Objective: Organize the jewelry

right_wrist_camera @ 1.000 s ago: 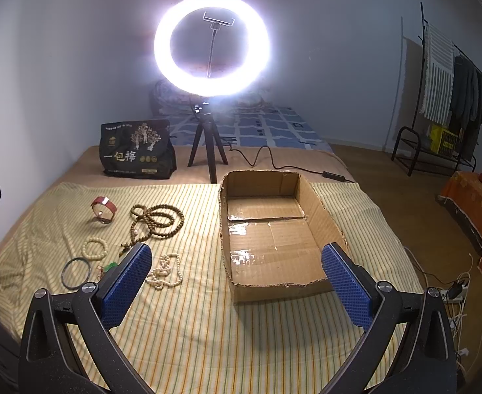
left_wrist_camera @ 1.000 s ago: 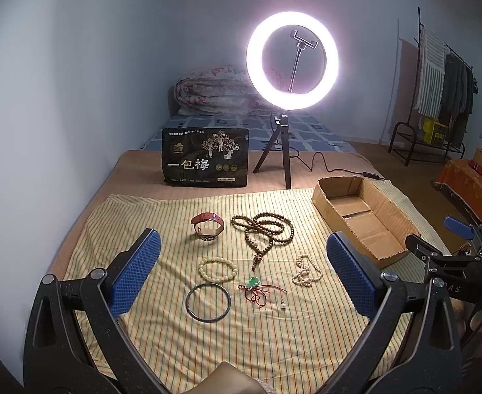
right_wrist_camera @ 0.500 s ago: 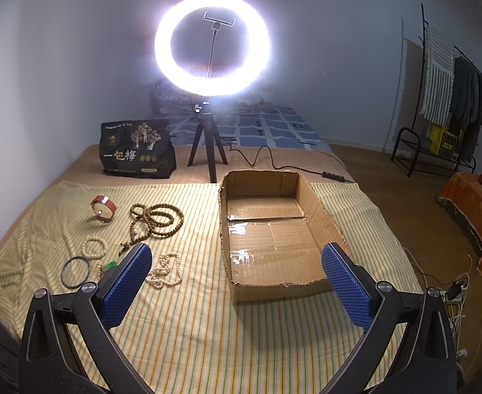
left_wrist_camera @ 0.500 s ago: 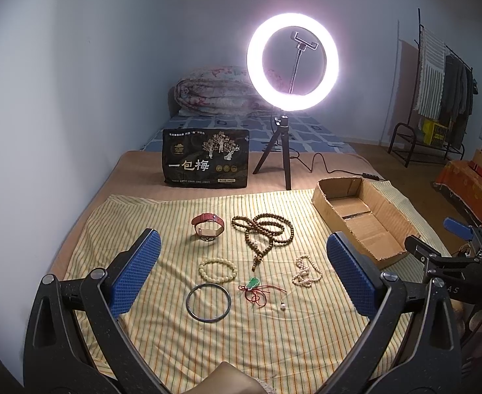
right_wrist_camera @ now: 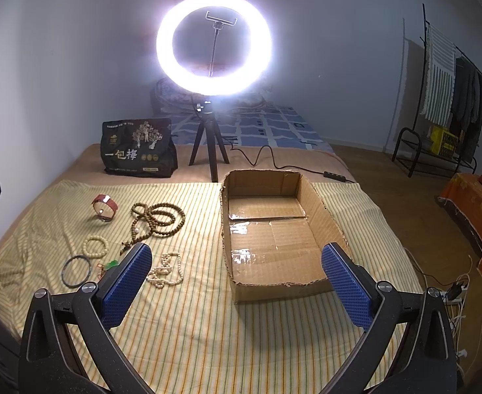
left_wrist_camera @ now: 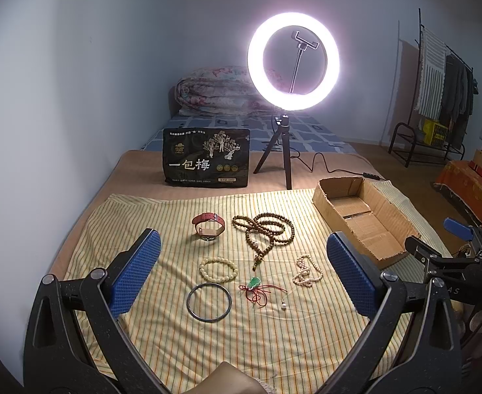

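Note:
Jewelry lies on a striped yellow cloth [left_wrist_camera: 273, 344]: a red watch [left_wrist_camera: 208, 226], a long brown bead necklace [left_wrist_camera: 267, 231], a cream bead bracelet [left_wrist_camera: 218, 269], a dark bangle [left_wrist_camera: 209, 302], a green pendant on red cord [left_wrist_camera: 255, 287] and a pearl strand [left_wrist_camera: 306, 271]. An open cardboard box [right_wrist_camera: 273, 229] sits to their right and is empty. My left gripper [left_wrist_camera: 244, 272] is open above the near jewelry. My right gripper [right_wrist_camera: 237, 285] is open in front of the box, holding nothing.
A lit ring light on a tripod [left_wrist_camera: 291, 62] and a black snack bag [left_wrist_camera: 206, 157] stand behind the cloth. A folded quilt [left_wrist_camera: 214, 93] lies at the back. A cable [right_wrist_camera: 267, 161] runs right. A clothes rack [right_wrist_camera: 451, 92] and floor are to the right.

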